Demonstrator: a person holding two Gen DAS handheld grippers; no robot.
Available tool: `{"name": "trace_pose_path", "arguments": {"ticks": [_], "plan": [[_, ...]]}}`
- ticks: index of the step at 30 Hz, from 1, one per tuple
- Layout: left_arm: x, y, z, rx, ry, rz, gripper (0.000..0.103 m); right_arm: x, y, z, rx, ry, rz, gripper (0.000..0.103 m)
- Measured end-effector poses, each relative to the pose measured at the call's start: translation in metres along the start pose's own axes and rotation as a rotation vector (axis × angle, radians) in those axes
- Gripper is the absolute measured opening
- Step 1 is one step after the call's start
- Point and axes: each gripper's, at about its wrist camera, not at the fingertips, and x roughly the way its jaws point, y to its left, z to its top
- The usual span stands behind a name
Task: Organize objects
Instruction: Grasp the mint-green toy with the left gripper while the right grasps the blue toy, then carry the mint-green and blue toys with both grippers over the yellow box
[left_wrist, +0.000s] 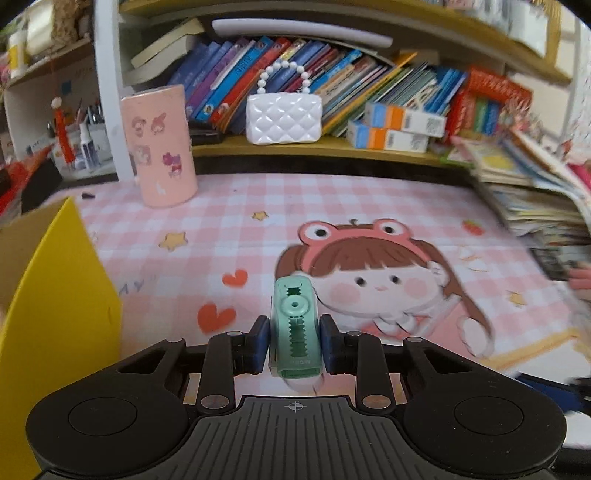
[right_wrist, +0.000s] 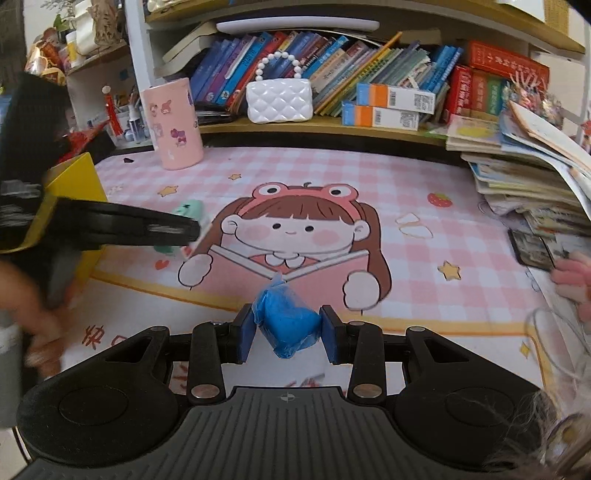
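L claw (left_wrist: 294, 334) clenched on mint-green hard-plastic correction-tape dispenser w/ toothed gear slot (left_wrist: 294, 325), blue pads pressing its two flat sides, item held up off the tabletop near the front-left part, above the pink checked cartoon-girl desk mat (left_wrist: 369, 206). R claw (right_wrist: 289, 326) clenched on blue soft lump wrapped in thin blue plastic film (right_wrist: 289, 323), pads squeezing it at the widest part, held above the front-middle of the mat; the twisted film end sticks up at the top. Yellow cardboard box, open top (left_wrist: 55, 295), stands at the tabletop's left edge, just beside the L claw — prob the drop spot for both items, judging by the task. In the R view the L claw and dispenser (right_wrist: 188, 210) show blurred, near the box. Handling guess: dispenser is light, rigid, smooth shell so a bit slippery; side grip across the flat faces at mid-body looks right, avoid the gear and tip end. Blue lump looks light and squashy, will deform under pressure, film could slip or tear; hold mid-body w/ gentle force, not by the twisted end. Also on tabletop: pink cylindrical cup w/ cartoon stickers (left_wrist: 159, 147) at back-left, stack of books/magazines (right_wrist: 524, 177) along the right edge. White quilted mini handbag w/ bead handle (left_wrist: 283, 110) sits on the wooden shelf behind, in front of the row of books. Risk: tipping the box w/ the claw body on entry.
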Motion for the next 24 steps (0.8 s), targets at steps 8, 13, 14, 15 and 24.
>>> {"name": "trace_pose_path", "arguments": {"ticks": [8, 13, 14, 15, 24], "plan": [[-0.045, 0.009, -0.042, -0.006, 0.013, -0.056, 0.027, -0.021, 0.022, -0.022, 0.008, 0.017, -0.019, 0.034], [-0.066, 0.018, -0.058, -0.015, 0.016, -0.068, 0.027, -0.033, 0.041, -0.037, 0.013, 0.036, -0.020, 0.034], [-0.069, 0.019, -0.061, -0.013, 0.016, -0.065, 0.027, -0.035, 0.044, -0.038, 0.009, 0.038, -0.019, 0.034], [-0.072, 0.021, -0.063, -0.012, 0.016, -0.065, 0.027, -0.036, 0.047, -0.040, 0.005, 0.039, -0.019, 0.035], [-0.099, 0.032, -0.084, 0.009, 0.003, -0.069, 0.027, -0.048, 0.072, -0.049, -0.012, 0.036, -0.019, 0.035]]}}
